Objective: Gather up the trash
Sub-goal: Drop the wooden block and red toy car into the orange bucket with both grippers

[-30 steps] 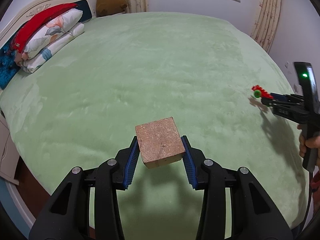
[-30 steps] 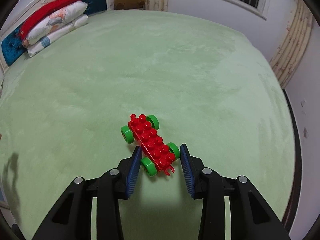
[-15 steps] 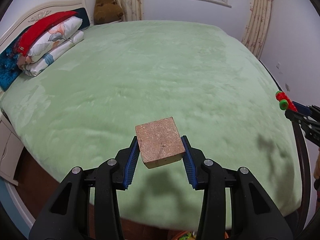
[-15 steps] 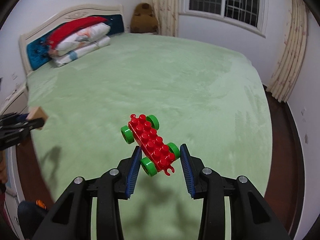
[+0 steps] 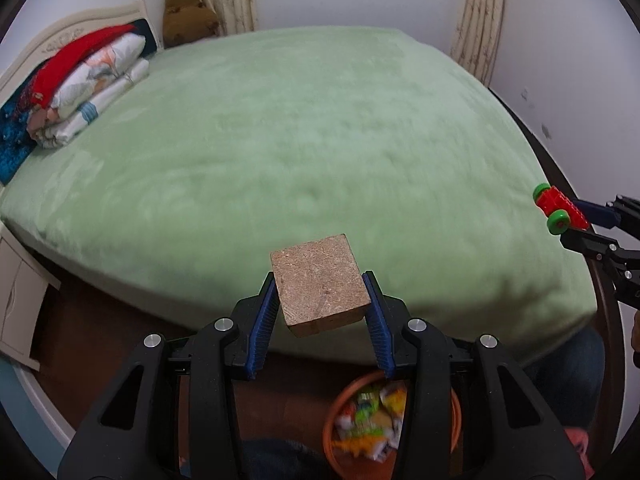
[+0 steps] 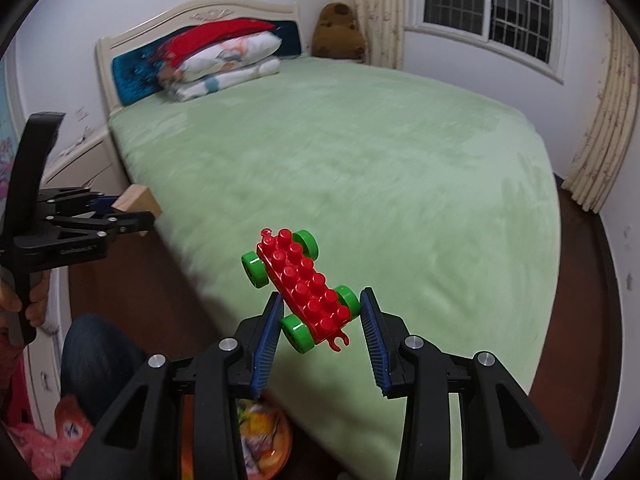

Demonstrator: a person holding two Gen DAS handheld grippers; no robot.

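The left tongs (image 5: 320,312) pinch a brown block (image 5: 320,284) between their blue pads, holding it in the air over the near edge of the bed (image 5: 300,140). The right tongs (image 6: 320,320) pinch a red toy car (image 6: 306,286) with green wheels by its rear end, and it juts out tilted over the bed's corner. Below both tongs, on the dark floor just off the bed, stands an orange bucket (image 5: 456,400) with colourful wrappers and small toys in it, too blurred to tell apart. Small white lettering on the side of the left tongs shows in the right wrist view, but it is too small to read. The green bedspread lies bare and wide; pillows (image 6: 228,56) and a brown plush toy (image 6: 338,32) sit well apart at the headboard.
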